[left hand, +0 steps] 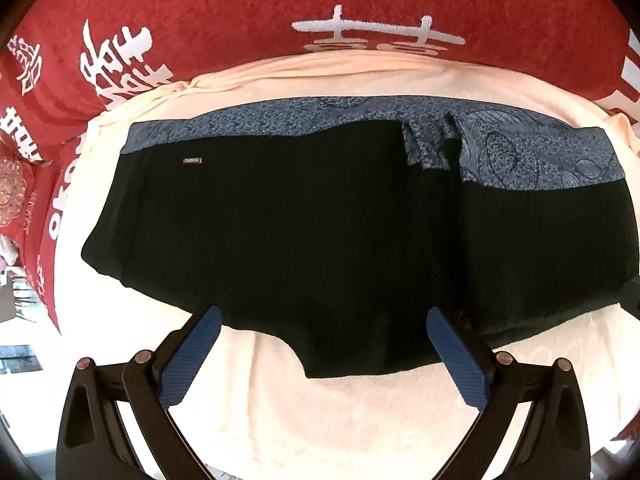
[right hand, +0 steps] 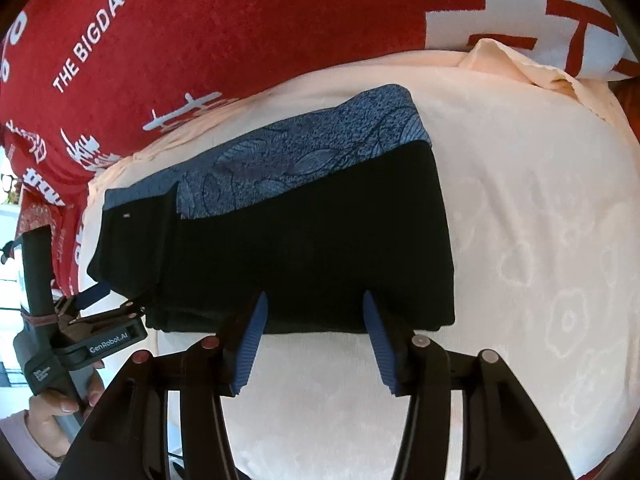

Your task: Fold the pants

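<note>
Left gripper [left hand: 324, 318], nearest the left wrist camera: two black fingers with blue textured pads [left hand: 192, 356] stand wide apart above the near hem of the black pants [left hand: 304, 240], with nothing between them and no pad pressing on the cloth. Right gripper [right hand: 312, 300], nearest the right wrist camera: its blue ribbed pads [right hand: 250, 344] stand about half apart over the near edge of the same garment, empty, and whether the tips brush the fabric cannot be told. The pants lie folded into a compact block on a cream cloth [right hand: 520, 240] with a faint flower pattern; a blue patterned waistband [left hand: 360, 116] runs along the far edge, and a small rectangular tag [left hand: 192, 160] sits near the left corner, its wording too small to read. In the right wrist view the left gripper appears at the left margin, marked "GenRobot.AI" on its body, its handle held by a hand [right hand: 52, 408] with a pale sleeve. A red blanket [right hand: 240, 20] surrounds the cream cloth; it carries white Chinese characters and the words "THE BIGDAY".
</note>
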{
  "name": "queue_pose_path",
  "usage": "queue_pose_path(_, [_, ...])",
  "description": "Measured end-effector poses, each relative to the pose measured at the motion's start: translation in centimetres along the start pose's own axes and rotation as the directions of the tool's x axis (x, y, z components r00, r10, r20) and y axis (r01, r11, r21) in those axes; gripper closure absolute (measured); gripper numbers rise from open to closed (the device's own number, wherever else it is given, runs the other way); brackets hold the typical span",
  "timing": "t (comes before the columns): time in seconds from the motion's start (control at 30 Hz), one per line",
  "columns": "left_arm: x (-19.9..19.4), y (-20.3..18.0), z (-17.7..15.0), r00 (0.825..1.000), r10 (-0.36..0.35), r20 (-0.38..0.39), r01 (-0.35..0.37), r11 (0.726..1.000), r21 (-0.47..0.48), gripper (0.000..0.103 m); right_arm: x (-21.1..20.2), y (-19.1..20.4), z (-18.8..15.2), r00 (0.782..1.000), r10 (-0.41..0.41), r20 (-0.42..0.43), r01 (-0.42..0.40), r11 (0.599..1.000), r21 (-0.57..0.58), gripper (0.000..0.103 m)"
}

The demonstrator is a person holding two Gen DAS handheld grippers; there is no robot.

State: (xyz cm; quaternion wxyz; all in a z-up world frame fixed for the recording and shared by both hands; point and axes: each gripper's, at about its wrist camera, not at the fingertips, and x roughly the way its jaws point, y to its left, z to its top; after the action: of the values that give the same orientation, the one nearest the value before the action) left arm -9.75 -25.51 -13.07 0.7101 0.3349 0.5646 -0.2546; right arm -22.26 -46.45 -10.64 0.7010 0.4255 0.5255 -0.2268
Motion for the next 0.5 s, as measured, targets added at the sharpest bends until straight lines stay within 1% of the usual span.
queue_pose_path(0.13, [0.4,0.8,-0.2,1.0,-0.023,-0.007,0.023,1.0,0.0,0.0,0.2,1.2,-0.6,1.0,-0.02,-0.008,0.02,1.0,-0.01,0.044])
queue_pose_path(0.27, [0.9,2.4,-0.3,0.998,-0.055,-0.017,0.055,0.998,-0.005,0.0,0.8,2.9,-1.4,0.999,-0.04,-0.025,0.04,0.999,-0.004,0.044])
queue_pose_path(0.4, [1.1,5.2,-0.7,0.996,-0.087,-0.018,0.087,0.996,-0.015,0.0,1.7,5.9,-2.4,0.998,-0.057,-0.039,0.057,0.998,-0.003,0.044])
queue_pose_path(0.5, [1.3,8.0,-1.1,0.994,-0.103,-0.025,0.102,0.995,-0.024,0.0,2.6,8.8,-3.1,0.997,-0.06,-0.052,0.06,0.998,-0.005,0.044])
